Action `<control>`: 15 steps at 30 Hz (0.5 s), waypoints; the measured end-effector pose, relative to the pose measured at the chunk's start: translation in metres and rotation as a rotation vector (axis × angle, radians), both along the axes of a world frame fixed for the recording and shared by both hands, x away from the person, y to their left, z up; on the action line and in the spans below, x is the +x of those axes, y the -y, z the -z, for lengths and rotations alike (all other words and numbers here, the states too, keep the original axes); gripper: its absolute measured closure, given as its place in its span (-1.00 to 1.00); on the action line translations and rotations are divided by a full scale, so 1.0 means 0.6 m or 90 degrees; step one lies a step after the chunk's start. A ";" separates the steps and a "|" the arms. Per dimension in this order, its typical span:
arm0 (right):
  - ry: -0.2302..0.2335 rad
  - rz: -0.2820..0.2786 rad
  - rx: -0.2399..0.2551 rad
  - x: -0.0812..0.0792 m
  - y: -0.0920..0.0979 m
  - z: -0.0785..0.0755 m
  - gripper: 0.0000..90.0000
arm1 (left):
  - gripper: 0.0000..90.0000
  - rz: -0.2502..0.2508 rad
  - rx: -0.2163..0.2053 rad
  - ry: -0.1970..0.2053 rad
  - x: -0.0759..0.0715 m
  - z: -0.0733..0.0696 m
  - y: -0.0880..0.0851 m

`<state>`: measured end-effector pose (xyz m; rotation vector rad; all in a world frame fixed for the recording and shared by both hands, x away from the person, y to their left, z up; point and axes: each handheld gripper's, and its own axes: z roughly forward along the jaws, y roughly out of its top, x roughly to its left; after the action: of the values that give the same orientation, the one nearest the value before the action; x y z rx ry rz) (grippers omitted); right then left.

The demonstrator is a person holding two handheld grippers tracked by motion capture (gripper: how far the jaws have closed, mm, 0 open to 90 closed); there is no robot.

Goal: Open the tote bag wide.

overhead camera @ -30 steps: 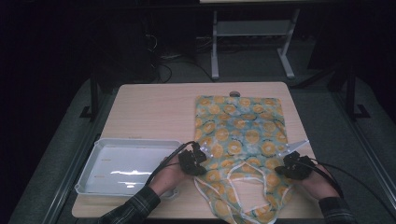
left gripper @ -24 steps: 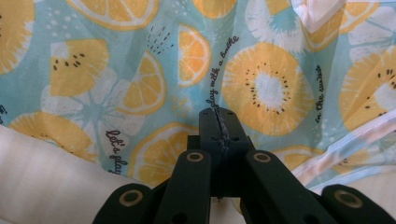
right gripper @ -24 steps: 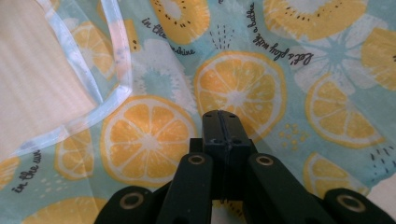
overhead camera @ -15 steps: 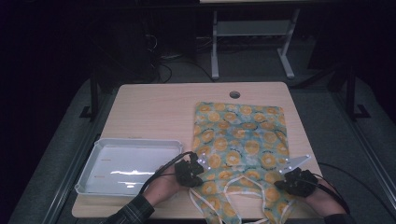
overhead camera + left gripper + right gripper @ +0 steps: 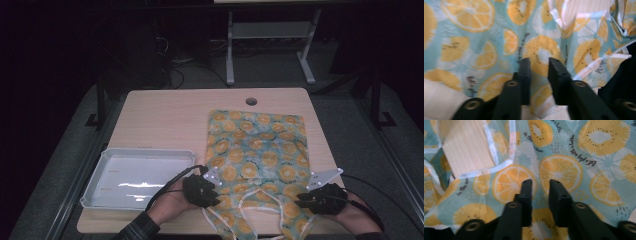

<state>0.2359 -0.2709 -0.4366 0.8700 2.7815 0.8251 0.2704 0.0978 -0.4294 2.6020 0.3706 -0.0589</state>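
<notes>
A light-blue cloth printed with orange citrus slices (image 5: pixel 255 145) lies flat on the right half of the wooden table (image 5: pixel 165 115), its white-edged straps trailing over the near edge. My left gripper (image 5: pixel 202 190) rests at the cloth's near left corner and my right gripper (image 5: pixel 315 200) at its near right corner. In the left gripper view the jaws (image 5: pixel 539 61) stand a little apart over the print (image 5: pixel 474 37). The right gripper's jaws (image 5: pixel 540 182) stand likewise over the fabric (image 5: pixel 574 152). Both pairs have just been opening, and the cloth lies loose in the gaps.
A shallow white tray (image 5: pixel 145 151) sits at the table's near left, beside my left hand. A round cable hole (image 5: pixel 251 101) marks the far edge of the table. Bare wood shows on the far left. A metal stand is on the floor beyond.
Both hands came toward the near edge and drew the cloth a little nearer with them. Both pairs of jaws, shut on the cloth before, now stand apart.
</notes>
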 end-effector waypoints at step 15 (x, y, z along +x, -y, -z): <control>-0.010 -0.077 -0.019 -0.028 0.000 0.030 -0.41 | -0.46 0.028 0.047 0.044 -0.019 0.032 0.016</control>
<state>0.2190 -0.2712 -0.4549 0.7126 2.8766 0.7939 0.2593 0.0883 -0.4488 2.6766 0.2951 0.0299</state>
